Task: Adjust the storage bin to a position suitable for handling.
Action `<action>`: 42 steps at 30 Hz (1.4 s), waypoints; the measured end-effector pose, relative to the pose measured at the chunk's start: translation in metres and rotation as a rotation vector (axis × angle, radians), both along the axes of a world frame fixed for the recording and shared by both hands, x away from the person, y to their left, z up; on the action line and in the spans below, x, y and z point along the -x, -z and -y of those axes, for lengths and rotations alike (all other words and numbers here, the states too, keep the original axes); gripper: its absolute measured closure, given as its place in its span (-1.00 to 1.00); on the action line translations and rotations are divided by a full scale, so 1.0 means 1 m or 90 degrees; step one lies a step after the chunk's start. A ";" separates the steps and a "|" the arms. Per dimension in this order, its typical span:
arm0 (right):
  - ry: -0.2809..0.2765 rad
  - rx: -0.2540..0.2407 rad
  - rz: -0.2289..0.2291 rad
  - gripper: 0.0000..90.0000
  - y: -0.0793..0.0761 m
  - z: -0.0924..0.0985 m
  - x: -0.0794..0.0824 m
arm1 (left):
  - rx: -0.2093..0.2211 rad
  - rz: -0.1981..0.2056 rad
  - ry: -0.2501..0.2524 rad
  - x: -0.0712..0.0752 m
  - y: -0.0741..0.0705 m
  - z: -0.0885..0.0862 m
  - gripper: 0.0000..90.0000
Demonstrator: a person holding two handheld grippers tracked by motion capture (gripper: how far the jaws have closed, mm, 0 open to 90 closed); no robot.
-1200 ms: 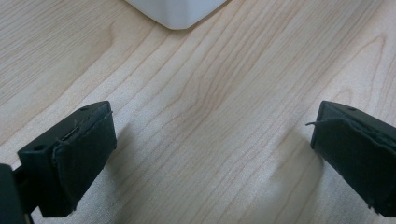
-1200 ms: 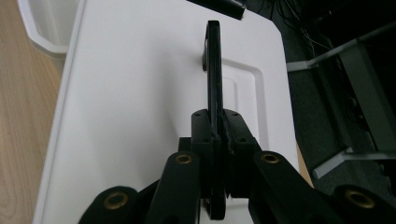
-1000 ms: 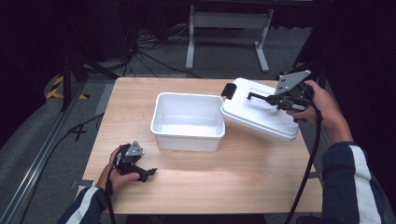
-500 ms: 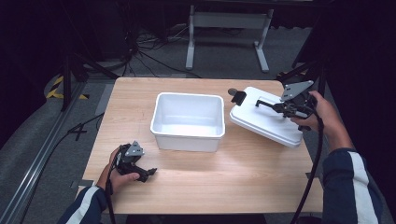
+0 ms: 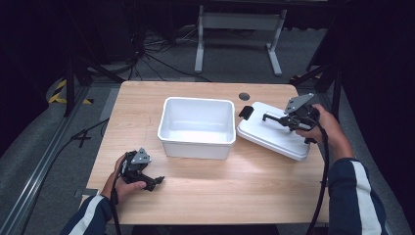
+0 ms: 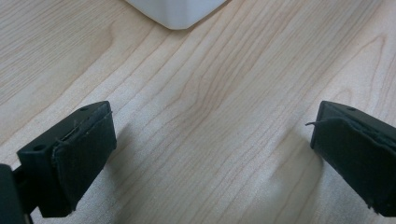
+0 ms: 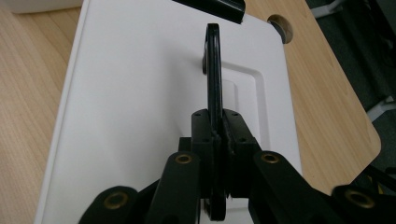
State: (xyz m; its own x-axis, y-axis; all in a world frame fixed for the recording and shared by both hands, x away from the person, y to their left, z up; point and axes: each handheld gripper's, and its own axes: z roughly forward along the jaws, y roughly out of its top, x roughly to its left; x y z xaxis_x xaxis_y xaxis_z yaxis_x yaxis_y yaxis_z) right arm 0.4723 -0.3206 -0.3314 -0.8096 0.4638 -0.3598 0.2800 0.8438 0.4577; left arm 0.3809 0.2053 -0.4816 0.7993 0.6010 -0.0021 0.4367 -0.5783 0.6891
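Setting the lid (image 5: 272, 135) down on the desk (image 5: 244, 181), right of the bin (image 5: 196, 127). Right tongs (image 7: 215, 135) clamped on its handle (image 7: 213, 70); left tongs (image 6: 210, 154) agape, idle. Next: land flat, release.

Bin (image 6: 175, 11) cut off at top, left gripper view

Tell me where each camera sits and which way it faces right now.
High view: above the person's side, facing forward and down on the table, both forearms in frame.
Left gripper view: rides the left gripper, facing bare wood between open jaws.
Right gripper view: rides the right gripper, facing along the lid, jaws shut on its black handle.
Shared: lid and handle, high and right views.
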 end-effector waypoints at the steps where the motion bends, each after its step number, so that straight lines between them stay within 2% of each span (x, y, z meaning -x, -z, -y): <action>1: 0.004 -0.004 0.000 0.89 0.003 0.001 0.000 | 0.000 0.000 0.000 0.000 0.000 0.000 -0.99; 9: 0.020 -0.007 -0.022 0.89 0.028 0.002 -0.007 | 0.000 0.000 0.000 0.000 0.000 0.000 -0.99; 19: 0.025 -0.005 -0.040 0.89 0.046 0.001 -0.012 | 0.001 0.000 0.000 0.000 0.000 0.000 -0.99; 24: 0.039 -0.004 -0.049 0.88 0.054 0.003 -0.013 | 0.003 0.001 0.001 0.000 0.000 0.000 -0.99; 34: 0.048 -0.018 -0.056 0.85 0.054 0.004 -0.013 | 0.005 -0.001 0.002 -0.001 0.001 0.000 -0.99; 38: 0.061 -0.032 -0.055 0.69 0.052 0.007 -0.013 | 0.005 -0.001 0.002 0.000 0.001 0.000 -0.99; 42: 0.074 -0.063 -0.042 0.52 0.047 0.008 -0.011 | 0.004 0.000 0.001 0.000 0.000 0.000 -0.99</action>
State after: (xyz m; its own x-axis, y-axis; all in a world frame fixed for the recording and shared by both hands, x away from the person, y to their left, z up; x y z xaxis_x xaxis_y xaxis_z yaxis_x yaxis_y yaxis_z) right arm 0.4833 -0.3288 -0.3787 -0.7684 0.5868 -0.2554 0.4061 0.7555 0.5141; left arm 0.3814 0.2052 -0.4820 0.8003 0.5996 -0.0064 0.4360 -0.5745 0.6927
